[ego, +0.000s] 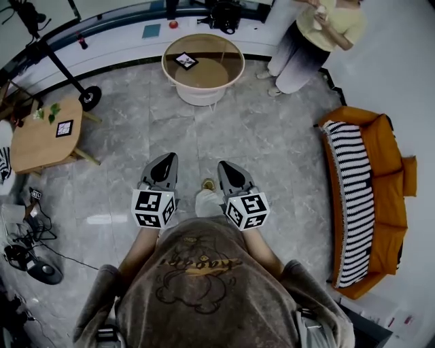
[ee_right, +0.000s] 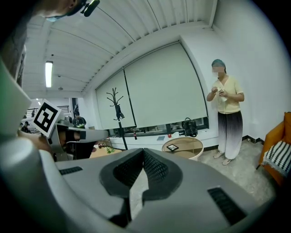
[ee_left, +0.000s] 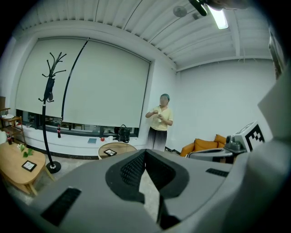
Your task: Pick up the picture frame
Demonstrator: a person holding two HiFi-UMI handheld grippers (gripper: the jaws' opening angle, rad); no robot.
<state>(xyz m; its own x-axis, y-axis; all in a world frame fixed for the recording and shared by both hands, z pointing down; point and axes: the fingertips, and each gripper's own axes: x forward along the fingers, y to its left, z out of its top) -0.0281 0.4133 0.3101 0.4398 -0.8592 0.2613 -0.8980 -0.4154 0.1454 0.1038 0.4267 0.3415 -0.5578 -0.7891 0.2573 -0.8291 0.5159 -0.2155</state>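
Picture frame [ego: 185,61] lies flat on the round table [ego: 228,80], on the left part of its top. You stand well short of the round table, with bare floor between. The left gripper [ego: 165,158] and right gripper [ego: 225,166] are both clenched, and nothing sits between either pair of jaws.

Procedure:
1. Approach the round table head-on, and keep clear of the person [ego: 309,41] standing just right of it.
2. Release the jaws before you reach the rim.
3. Because the frame lies flat, it is best to slip one jaw under an edge and clamp on the border, not the face.
4. A second frame [ego: 64,128] lies on the wooden table [ego: 34,146] left of the round table; do not confuse the two.

Containers: a black bag [ego: 224,15] stands on the ledge behind the round table. Its contents are not visible.
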